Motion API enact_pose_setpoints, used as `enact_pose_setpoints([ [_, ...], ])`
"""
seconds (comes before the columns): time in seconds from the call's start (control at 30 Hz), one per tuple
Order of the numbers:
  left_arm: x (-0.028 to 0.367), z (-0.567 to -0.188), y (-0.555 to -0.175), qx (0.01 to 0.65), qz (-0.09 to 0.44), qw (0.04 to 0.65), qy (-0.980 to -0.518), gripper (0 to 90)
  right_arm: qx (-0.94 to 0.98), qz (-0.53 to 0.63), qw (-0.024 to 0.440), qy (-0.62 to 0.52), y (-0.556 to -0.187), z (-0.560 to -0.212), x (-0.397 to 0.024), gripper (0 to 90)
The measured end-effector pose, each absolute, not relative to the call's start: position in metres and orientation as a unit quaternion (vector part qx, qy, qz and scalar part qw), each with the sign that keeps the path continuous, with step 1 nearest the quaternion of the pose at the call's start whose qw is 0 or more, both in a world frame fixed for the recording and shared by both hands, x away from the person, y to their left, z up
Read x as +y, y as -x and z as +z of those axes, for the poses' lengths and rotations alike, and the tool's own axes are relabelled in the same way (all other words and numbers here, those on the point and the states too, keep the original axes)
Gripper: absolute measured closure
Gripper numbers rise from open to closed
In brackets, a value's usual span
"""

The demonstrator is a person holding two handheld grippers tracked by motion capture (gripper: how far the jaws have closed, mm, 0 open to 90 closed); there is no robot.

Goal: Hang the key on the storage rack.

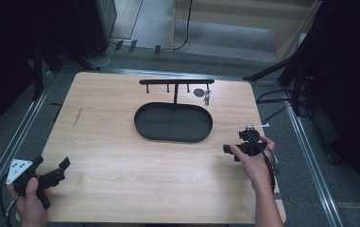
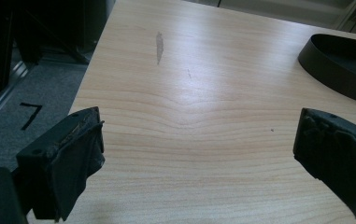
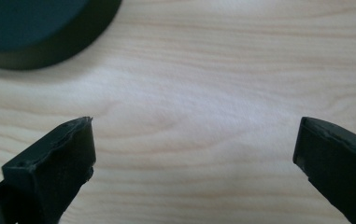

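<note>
Left gripper (image 1: 57, 171) sits at the table's 7 o'clock corner, jaws spread wide, nothing between them; held low and angled toward centre, likely just a parked ready pose. In the left gripper view its pads frame bare wood, with the tray rim (image 2: 339, 63) at 2 o'clock, well apart.

Centre: black oval tray (image 1: 144, 124) lies empty on the wooden table (image 1: 121, 179). A black rack (image 1: 176, 82) rises from the tray's 12 o'clock edge on one post, its crossbar carrying short pegs. That layout looks meant for hung items, with the tray below to catch or receive them.

Keys (image 1: 207, 97) with a round tag (image 1: 199, 92) hang from the rack's peg at the bar's 3 o'clock end, off the table, free of both grippers.

Right gripper (image 1: 236, 147) rests at the tray's 4 o'clock, jaws likewise released and empty, near the tray but not touching. Being the nearer one, it seems best placed to reach up for the keys at its 11 o'clock.
</note>
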State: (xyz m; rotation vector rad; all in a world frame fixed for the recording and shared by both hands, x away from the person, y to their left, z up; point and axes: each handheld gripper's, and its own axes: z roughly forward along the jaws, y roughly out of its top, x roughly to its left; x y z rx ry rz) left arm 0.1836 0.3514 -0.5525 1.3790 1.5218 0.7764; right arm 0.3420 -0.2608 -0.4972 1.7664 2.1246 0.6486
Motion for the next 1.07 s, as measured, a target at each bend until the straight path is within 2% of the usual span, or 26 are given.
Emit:
enact_pose_setpoints([
  [0.1,0.351,-0.553,-0.183,0.617,0.314,0.456,-0.559,1.9,0.735,0.236,0.158,-0.616,-0.330,-0.505,-0.269,0.0],
  [0.27,0.351,-0.553,-0.183,0.614,0.315,0.457,-0.561,1.9,0.726,0.266,0.201,-0.602,-0.301,-0.521,-0.281,0.0],
  [0.53,0.349,-0.552,-0.182,0.612,0.316,0.458,-0.563,1.9,0.694,0.319,0.216,-0.608,-0.269,-0.538,-0.302,0.0],
  [0.73,0.349,-0.552,-0.181,0.609,0.319,0.457,-0.565,1.9,0.672,0.359,0.245,-0.599,-0.243,-0.546,-0.324,0.0],
  [0.87,0.349,-0.552,-0.181,0.608,0.320,0.456,-0.566,1.9,0.652,0.391,0.235,-0.605,-0.232,-0.546,-0.342,0.0],
  [1.07,0.349,-0.552,-0.182,0.610,0.318,0.457,-0.563,1.9,0.626,0.421,0.226,-0.617,-0.225,-0.545,-0.347,0.2],
])
